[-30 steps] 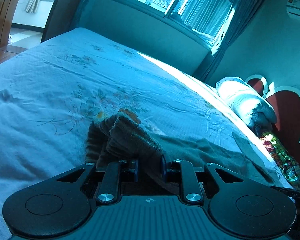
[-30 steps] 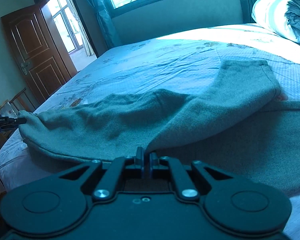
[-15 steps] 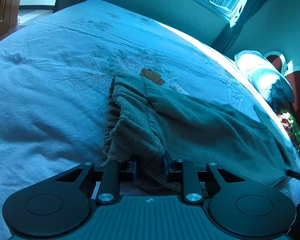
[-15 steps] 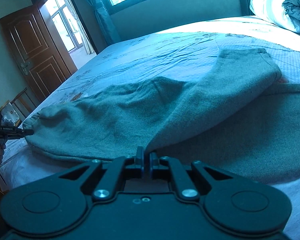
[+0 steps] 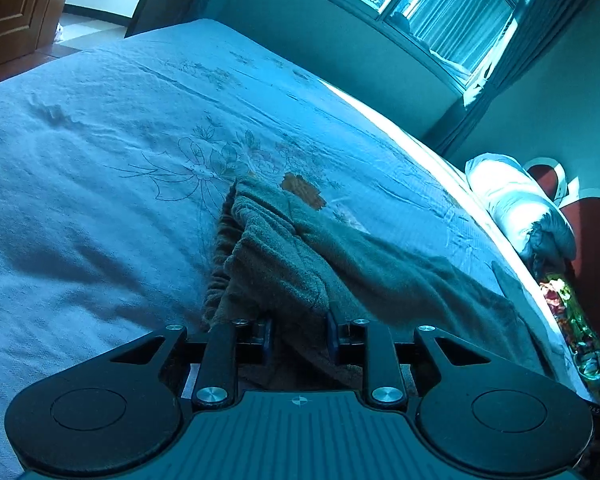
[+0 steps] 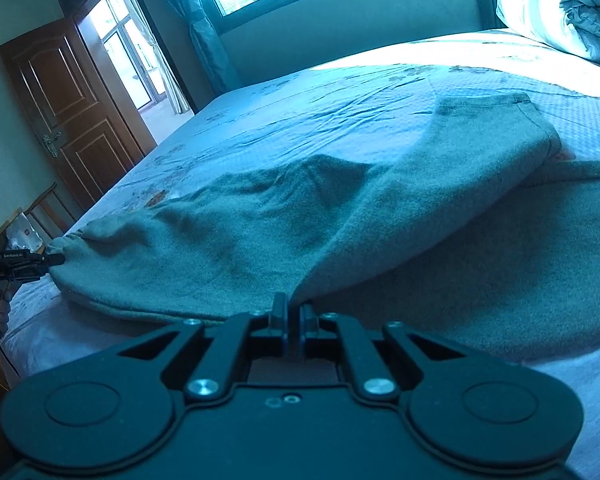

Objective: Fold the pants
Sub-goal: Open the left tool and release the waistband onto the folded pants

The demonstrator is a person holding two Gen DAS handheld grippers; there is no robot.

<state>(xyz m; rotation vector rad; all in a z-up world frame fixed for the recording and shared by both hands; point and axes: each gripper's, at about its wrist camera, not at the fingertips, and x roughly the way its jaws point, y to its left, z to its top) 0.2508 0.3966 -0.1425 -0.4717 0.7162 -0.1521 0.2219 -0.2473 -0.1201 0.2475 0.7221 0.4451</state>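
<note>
Bed (image 5: 100, 184), pale floral cover; grey-green pants (image 6: 340, 216) spread across it. Left claw (image 5: 299, 338): clamped on bunched waistband, angled downward. Right claw (image 6: 293, 322): pinched tight on a fabric fold, angled downward.

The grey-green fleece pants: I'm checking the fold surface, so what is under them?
The grey-green fleece pants lie on a pale blue floral-embroidered bedsheet, which shows all around them. An orange embroidered flower peeks out beside the waistband. Anything else beneath is covered by the fabric.

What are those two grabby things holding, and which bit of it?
Both hold the grey-green pants. The left hand-held gripper has the bunched waistband end between its fingers; the right hand-held gripper pinches a fabric edge.
</note>
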